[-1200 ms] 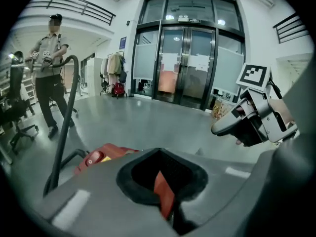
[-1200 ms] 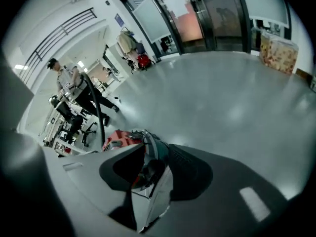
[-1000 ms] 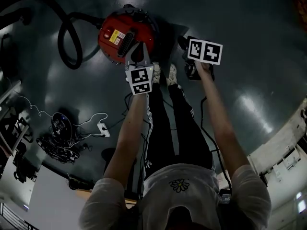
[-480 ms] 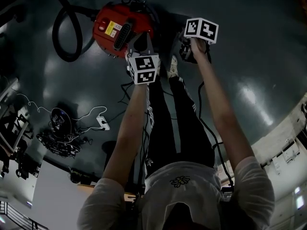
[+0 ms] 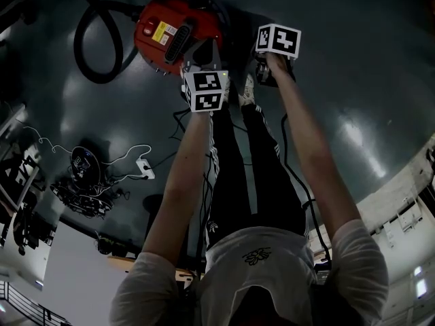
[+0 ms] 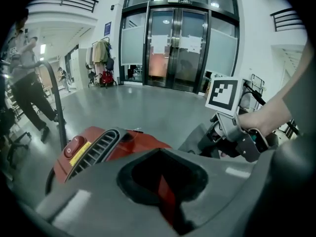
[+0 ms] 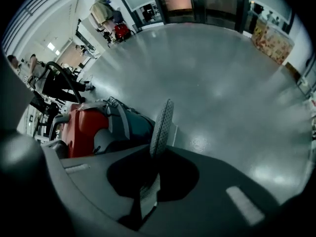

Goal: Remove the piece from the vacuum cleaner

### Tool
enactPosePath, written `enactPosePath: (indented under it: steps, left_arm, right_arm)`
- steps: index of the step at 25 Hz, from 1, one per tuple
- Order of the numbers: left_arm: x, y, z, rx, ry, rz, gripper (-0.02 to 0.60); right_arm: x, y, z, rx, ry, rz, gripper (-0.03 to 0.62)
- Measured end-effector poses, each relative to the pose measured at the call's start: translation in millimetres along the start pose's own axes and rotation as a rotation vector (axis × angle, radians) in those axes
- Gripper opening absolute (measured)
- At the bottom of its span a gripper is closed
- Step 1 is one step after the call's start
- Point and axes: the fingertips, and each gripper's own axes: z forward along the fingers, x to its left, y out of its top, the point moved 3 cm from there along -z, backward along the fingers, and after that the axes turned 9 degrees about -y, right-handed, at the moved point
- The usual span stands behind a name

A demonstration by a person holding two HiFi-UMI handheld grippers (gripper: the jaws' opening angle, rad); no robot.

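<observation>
Left tool hangs over red vacuum cleaner; right tool beside.

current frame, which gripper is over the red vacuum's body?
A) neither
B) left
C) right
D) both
B: in the head view the left gripper hangs over the near edge of the red vacuum cleaner. The right gripper is off to the side, and its own view shows the vacuum to its left and bare floor ahead.
</observation>
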Motion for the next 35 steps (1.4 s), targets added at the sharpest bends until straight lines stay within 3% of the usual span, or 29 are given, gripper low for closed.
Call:
enactPosePath:
  steps: [4,8,18,23,30,35]
  left_arm:
    - [1,0,0,0.004,-0.015,-0.017,0.002]
    - [2,-3,1,0.009,-0.012,-0.017,0.002]
    - [1,0,0,0.007,-0.011,-0.012,0.002]
    - [-1,-1,1,0.002,0.004,0.009,0.002]
    - [2,-2,1,0.009,-0.015,-0.023,0.002]
    - [2,14,-23,-0.056,0.057,-0.073,0.002]
  right_arm:
    - [-11,-6,-7,-0.022,-0.055,-0.074,0.035]
    - [-22,-17,-7,-0.021,-0.052,-0.018,0.035]
    - [-28,-24,-14,-0.065,-0.04,-0.043,0.037]
    - [-68,-47,-15,-0.046,-0.12,-0.055,0.035]
    - [-72,-61,-36,-0.065,-0.082,-0.092,0.035]
    - [-68,-58,-68,-0.113,-0.057,-0.087,0.035]
